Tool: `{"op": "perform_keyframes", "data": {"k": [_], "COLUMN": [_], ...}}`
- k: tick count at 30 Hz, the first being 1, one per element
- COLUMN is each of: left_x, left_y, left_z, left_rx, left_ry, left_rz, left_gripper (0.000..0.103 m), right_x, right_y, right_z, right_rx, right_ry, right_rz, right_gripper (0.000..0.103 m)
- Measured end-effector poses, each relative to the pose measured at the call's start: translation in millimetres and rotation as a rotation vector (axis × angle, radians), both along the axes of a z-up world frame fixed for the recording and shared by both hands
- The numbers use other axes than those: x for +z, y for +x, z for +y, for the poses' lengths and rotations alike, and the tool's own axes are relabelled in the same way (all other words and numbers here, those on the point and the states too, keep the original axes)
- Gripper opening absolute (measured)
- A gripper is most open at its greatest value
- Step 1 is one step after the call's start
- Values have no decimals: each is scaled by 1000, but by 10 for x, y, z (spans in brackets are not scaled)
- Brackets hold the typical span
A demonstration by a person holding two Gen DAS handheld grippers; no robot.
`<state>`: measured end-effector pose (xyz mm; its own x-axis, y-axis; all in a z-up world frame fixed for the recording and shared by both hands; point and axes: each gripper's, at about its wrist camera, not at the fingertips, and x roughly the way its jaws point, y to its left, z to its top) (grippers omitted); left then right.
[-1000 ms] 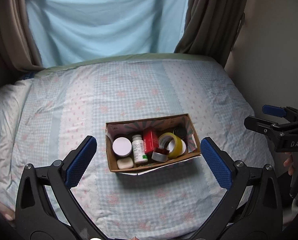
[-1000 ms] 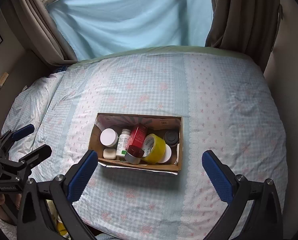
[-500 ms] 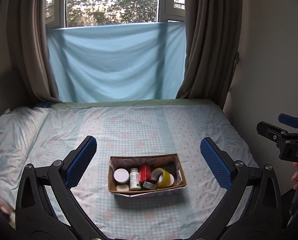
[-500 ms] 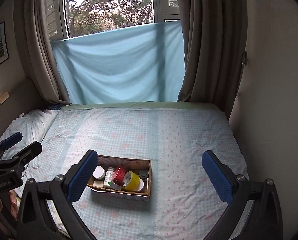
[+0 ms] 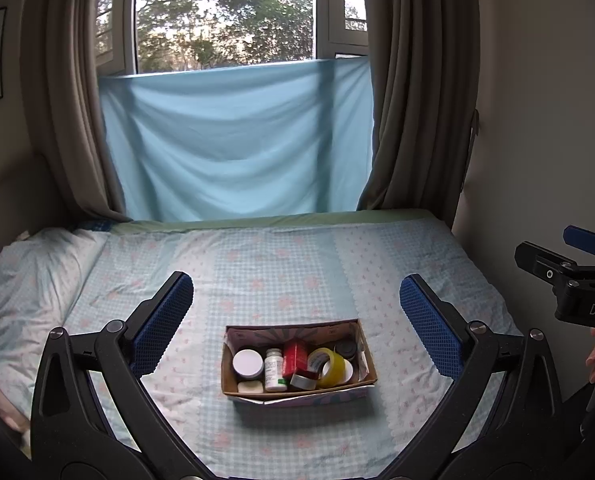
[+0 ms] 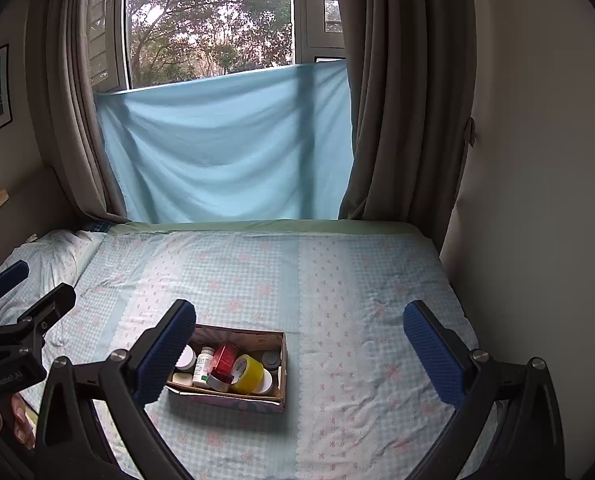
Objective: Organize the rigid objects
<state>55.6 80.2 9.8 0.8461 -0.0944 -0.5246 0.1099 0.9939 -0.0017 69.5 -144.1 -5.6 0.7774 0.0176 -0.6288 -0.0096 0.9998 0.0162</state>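
A cardboard box (image 5: 371,364) sits on the bed and holds a white-lidded jar (image 5: 248,363), a white pill bottle (image 5: 274,369), a red container (image 5: 295,358), a yellow tape roll (image 5: 329,367), a grey tape roll (image 5: 303,382), a white soap bar (image 5: 250,387) and a dark jar (image 5: 345,349). The box also shows in the right wrist view (image 6: 283,354). My left gripper (image 5: 297,326) is open and empty, held back from the box. My right gripper (image 6: 299,354) is open and empty, also held back; its left finger (image 6: 165,354) overlaps the box's left end.
The bed (image 5: 289,264) has a light blue checked cover and a pillow (image 5: 25,276) at the left. A blue sheet (image 5: 237,140) hangs over the window between brown curtains. A wall (image 6: 537,200) borders the bed on the right.
Both grippers have pulled back and tilted up from the box. The box now looks smaller and lower in both views, and the window has come into view.
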Motion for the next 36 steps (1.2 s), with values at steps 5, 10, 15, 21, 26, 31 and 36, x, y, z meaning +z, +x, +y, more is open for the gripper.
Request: {"op": "perform_keyframes", "data": {"k": [5, 10, 15, 21, 26, 31, 36], "left_x": [-6, -10, -2, -6, -11, 1, 14], "left_y": [20, 28, 38, 56, 75, 75, 63], "left_z": [3, 30, 47, 72, 61, 73, 91], "left_rx": [3, 12, 22, 32, 32, 30, 28], "left_ry": [-13, -19, -23, -23, -16, -23, -28], "left_rz": [5, 2, -7, -12, -18, -24, -32], "left_gripper": [103, 103, 103, 103, 103, 103, 103], "right_x": [11, 3, 6, -3, -4, 8, 14], "right_y": [5, 29, 46, 62, 75, 96, 108], "right_z": [-23, -32, -35, -36, -33, -29, -20], "right_rx": [-4, -6, -10, -17, -21, -22, -23], "right_ry": [4, 3, 2, 0, -2, -2, -4], "right_rz": [-1, 3, 1, -2, -3, -4, -7], "right_gripper": [103, 103, 103, 103, 103, 103, 103]}}
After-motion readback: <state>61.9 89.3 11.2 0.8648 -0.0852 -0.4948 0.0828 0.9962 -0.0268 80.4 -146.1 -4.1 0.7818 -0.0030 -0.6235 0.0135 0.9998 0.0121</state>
